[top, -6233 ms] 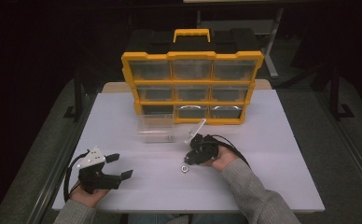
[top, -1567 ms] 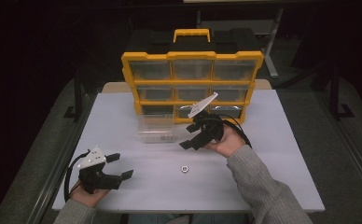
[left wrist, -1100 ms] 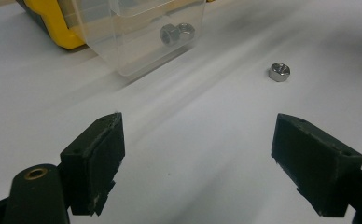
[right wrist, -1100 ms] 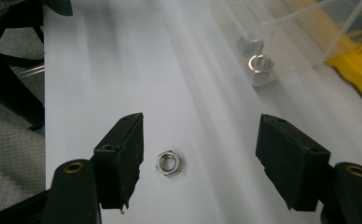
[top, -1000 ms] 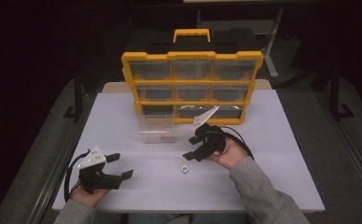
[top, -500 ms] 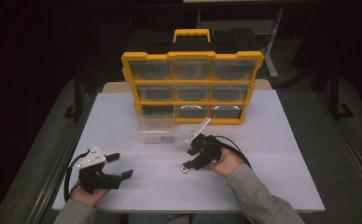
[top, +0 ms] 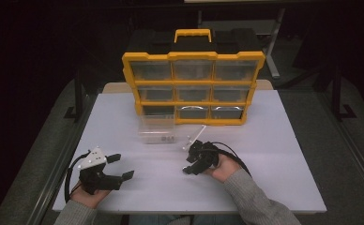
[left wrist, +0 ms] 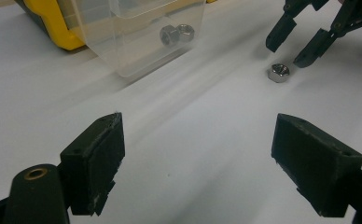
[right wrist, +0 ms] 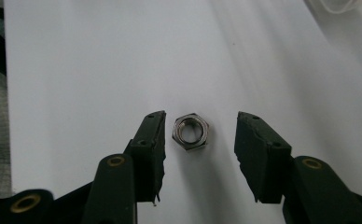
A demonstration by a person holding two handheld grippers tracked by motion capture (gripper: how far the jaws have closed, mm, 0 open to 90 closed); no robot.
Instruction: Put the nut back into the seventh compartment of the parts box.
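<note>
**Right claw closing in on the loose nut**

The right claw (top: 188,169) is sitting low over the desk (top: 274,140), near its middle, having come down from its higher place by the yellow organizer (top: 194,89) a second ago. Its jaws have just been closing and are now standing partly open, straddling the steel hex nut (right wrist: 190,131). In the right gripper view the nut is lying flat on the white surface between the two black pads, nearer one pad, which is close to touching it; a clear gap is showing on the other side. Nothing is gripped yet.

The left gripper view is catching the same nut (left wrist: 278,73) from across the desk, with the right claw's fingertips (left wrist: 276,38) poised just above and beside it.

The left claw (top: 117,166) is resting at the near left of the desk, in the same place as a second ago, jaws wide apart and holding nothing.

The clear drawer (top: 157,132) is standing pulled out in front of the organizer, with two more nuts (left wrist: 177,33) lying inside it.

Reading: the descent and narrowing are setting up a pinch on the nut. A little more closing should be seating both pads; the drawer is looking like the likely destination. The nut, being off centre, may be sliding as the pads meet.
</note>
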